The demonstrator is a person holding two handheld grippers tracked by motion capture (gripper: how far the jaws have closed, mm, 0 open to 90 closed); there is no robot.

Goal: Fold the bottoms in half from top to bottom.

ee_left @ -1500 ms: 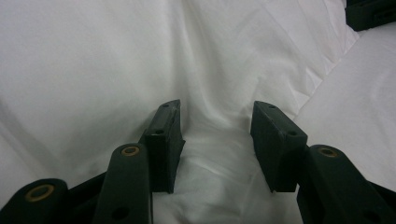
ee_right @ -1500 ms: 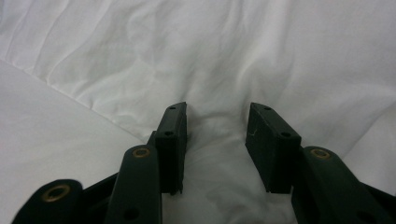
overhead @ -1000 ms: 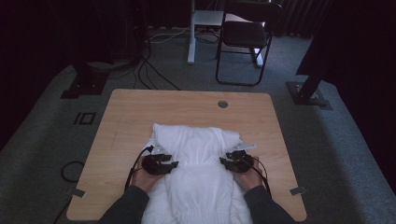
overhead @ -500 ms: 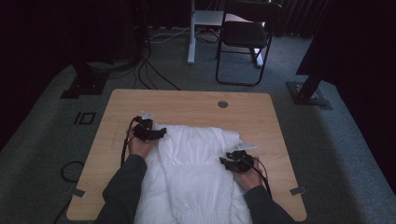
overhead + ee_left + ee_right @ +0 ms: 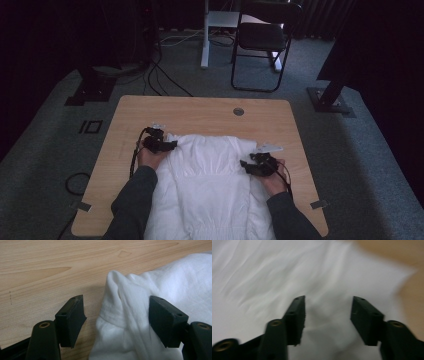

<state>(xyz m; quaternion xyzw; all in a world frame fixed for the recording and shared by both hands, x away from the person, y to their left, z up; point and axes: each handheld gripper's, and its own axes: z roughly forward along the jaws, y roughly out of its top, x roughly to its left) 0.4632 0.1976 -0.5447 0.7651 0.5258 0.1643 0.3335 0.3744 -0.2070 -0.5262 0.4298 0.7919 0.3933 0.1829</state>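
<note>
Both grippers work on a white garment (image 5: 210, 185) spread over the lower middle of the high view, its near end hanging past the table's front edge. Nearest, at lower right, the right gripper (image 5: 250, 166) rests against the garment's right side; its own view, blurred, shows the jaws apart over white cloth (image 5: 274, 272) with nothing pinched. Farther up, left of centre, the left gripper (image 5: 167, 146) sits at the garment's upper left corner, jaws apart and straddling a raised fold of the fabric (image 5: 117, 302) without clamping it, bare wooden table (image 5: 50, 265) beside it. Beyond lie the table's round grommet (image 5: 238, 111) and a chair (image 5: 262, 40) on the carpet. I judge the risk to be that the left jaws close on only the thin top ridge, so the corner slips free, or drags the cloth into bunches. Against half a second ago, little differs; a second ago the left gripper sat lower, level with the right.
</note>
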